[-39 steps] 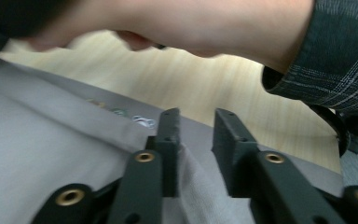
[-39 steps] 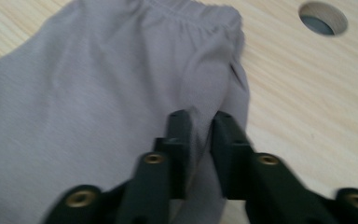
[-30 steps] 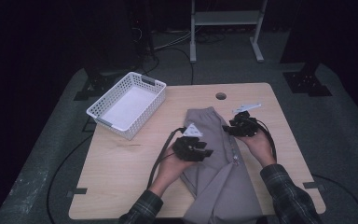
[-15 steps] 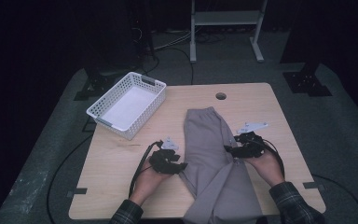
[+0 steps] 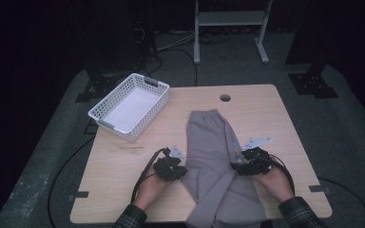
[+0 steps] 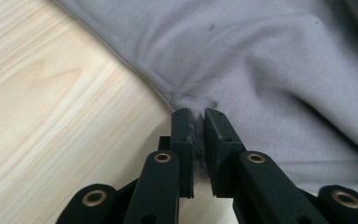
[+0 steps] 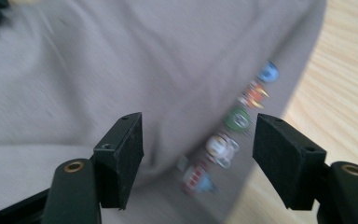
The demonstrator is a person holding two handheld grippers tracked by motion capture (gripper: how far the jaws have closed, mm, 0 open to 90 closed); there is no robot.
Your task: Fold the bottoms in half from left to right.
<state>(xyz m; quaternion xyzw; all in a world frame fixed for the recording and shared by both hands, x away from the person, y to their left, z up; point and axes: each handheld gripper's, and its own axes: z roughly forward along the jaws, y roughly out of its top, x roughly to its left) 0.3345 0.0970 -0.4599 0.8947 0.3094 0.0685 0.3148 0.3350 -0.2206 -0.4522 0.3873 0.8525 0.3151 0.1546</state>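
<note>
On the light wooden counter [image 5: 138, 161], a long grey fabric garment [image 5: 209, 142] lies stretched from about the twelve o'clock side of the middle down past the near edge at six o'clock. Its far end is narrow and flat; its near end spreads wider and folds over itself. A row of small coloured round prints [image 7: 235, 119] runs along the garment's right edge, blurred in the right gripper view.

At seven o'clock from the counter's middle, a person's left hand holds the left claw [image 5: 180, 169] against the garment's left hem. In the left gripper view, the left claw [image 6: 196, 122] has its two black jaws drawn narrow, pinching a small pucker of the grey cloth at the seam; the jaws have just been closing, with the fabric between them. Bare wood lies at nine o'clock of that pinch.

At five o'clock from the middle, the right hand holds the right claw [image 5: 234, 165] at the garment's right edge, just beside the printed row. In the right gripper view, the right claw [image 7: 198, 144] stands wide, its jaws apart over the cloth and prints and pressing on nothing; these jaws have just been opening.

Both forearms wear dark plaid sleeves [image 5: 297, 216] and enter from six o'clock.

A white plastic lattice basket [image 5: 158, 90] sits at ten o'clock on the counter, well apart from the garment. A small round hole [image 5: 225, 98] pierces the counter at twelve o'clock.
</note>
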